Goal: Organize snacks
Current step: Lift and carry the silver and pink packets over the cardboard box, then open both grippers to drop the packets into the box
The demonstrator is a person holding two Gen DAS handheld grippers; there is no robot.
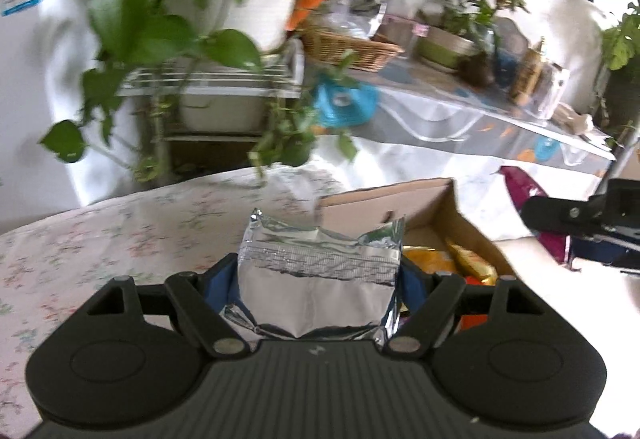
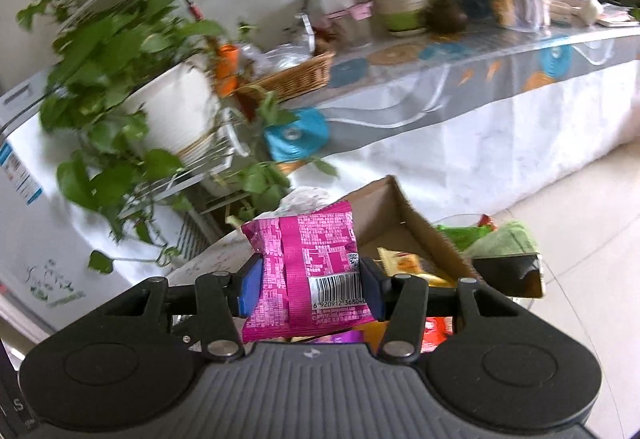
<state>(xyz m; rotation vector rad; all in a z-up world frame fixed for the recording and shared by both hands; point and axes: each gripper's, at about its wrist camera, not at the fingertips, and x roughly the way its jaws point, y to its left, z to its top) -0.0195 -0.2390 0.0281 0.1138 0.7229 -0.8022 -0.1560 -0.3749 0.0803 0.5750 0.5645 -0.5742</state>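
Both grippers are loaded: the left gripper (image 1: 320,279) is clamped on a silver foil packet (image 1: 316,279), the right gripper (image 2: 310,279) on a pink snack packet (image 2: 308,271). Each is carried above the cardboard box (image 2: 416,223) near the table's (image 1: 100,239) edge, probably for dropping in among the wrapped snacks (image 1: 472,267).

The silver packet (image 1: 316,287) was crinkled, mirror-glossy foil with a ribbed seal band. The pink packet (image 2: 308,271) was glossy printed plastic film. The cardboard box (image 1: 440,207) behind the silver packet was matt brown board. Both gripper bodies were matt black ribbed plastic, with blue pads on the fingers (image 2: 250,289). The bench (image 1: 120,223) wore floral cloth.
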